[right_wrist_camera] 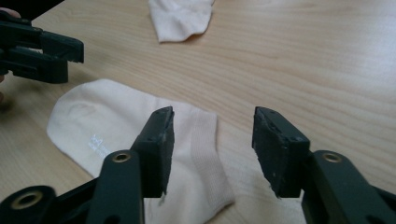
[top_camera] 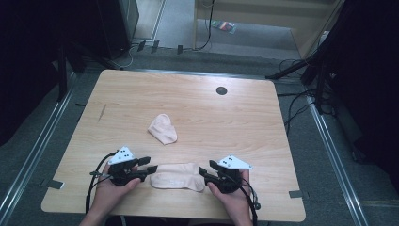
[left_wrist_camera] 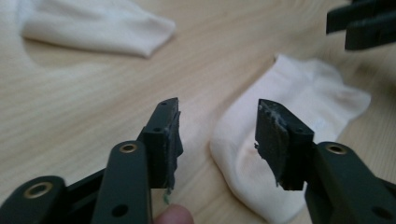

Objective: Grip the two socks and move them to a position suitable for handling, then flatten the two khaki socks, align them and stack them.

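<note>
Grippers sit low at the near edge of the table [top_camera: 117, 89], one in each of the person's hands, facing each other across a flat sock. Left gripper [top_camera: 149, 167] has its black jaws parted with nothing between the pads; in its own view [left_wrist_camera: 217, 135] the bare wood and one end of the sock show through the gap, and no pad presses on cloth. Right gripper [top_camera: 205, 170] stands the same way, jaws apart and empty; in its own view [right_wrist_camera: 212, 144] the ribbed cuff end of the sock lies just under and beside its tips, not pinched.

Between the two tools lies the pale cream sock [top_camera: 178, 176], spread flat on the wood, its length running from one gripper to the other. Its rounded end lies beside the left gripper's tips [left_wrist_camera: 280, 121], and its cuff end lies at the right gripper's tips [right_wrist_camera: 116, 126]. Whether either tip grazes the cloth I cannot tell.

Farther up the table, well apart from the first, a second sock [top_camera: 163, 128] of the same pale colour lies bunched and folded over near the middle. Beyond it a small dark round hole [top_camera: 221, 90] sits in the tabletop near the far edge. Cables trail from both grippers back past the person's wrists.
</note>
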A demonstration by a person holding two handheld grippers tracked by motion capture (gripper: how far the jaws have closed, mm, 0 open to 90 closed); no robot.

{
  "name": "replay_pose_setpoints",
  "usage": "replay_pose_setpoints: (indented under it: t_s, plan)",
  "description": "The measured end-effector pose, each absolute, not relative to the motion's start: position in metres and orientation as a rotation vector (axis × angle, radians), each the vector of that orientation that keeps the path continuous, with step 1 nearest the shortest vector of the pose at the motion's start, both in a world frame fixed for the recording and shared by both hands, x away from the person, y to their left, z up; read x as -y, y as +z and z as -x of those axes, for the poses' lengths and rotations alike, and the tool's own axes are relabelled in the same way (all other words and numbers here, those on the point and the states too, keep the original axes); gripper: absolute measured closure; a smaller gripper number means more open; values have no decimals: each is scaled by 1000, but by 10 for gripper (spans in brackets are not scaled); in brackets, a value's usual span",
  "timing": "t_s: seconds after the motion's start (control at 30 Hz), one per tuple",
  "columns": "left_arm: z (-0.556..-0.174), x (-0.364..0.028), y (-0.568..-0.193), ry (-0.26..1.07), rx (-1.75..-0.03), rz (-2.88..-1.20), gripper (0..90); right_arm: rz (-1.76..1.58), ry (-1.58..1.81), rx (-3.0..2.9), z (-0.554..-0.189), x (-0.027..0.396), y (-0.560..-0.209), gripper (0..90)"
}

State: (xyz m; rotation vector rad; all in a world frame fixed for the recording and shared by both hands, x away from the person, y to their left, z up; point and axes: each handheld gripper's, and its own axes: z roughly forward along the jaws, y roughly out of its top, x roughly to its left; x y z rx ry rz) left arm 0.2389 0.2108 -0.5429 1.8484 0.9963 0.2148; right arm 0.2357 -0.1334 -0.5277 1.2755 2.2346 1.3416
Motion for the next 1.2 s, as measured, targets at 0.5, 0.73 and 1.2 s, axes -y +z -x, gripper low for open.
replay_pose_setpoints:
  t_s: [0.5, 0.73, 1.2]
  plan:
    - [-253, -271, -548, 377, -1192, -1520, 439, -1130, 1353, -2236, -280, 71, -496, 465]
    - [-256, -280, -552, 497, -1257, -1488, 416, -1137, 1312, -2269, -329, 45, -501, 524]
    - [-257, -280, -553, 457, -1263, -1498, 416, -1198, 1206, -2366, -399, 12, -524, 511]
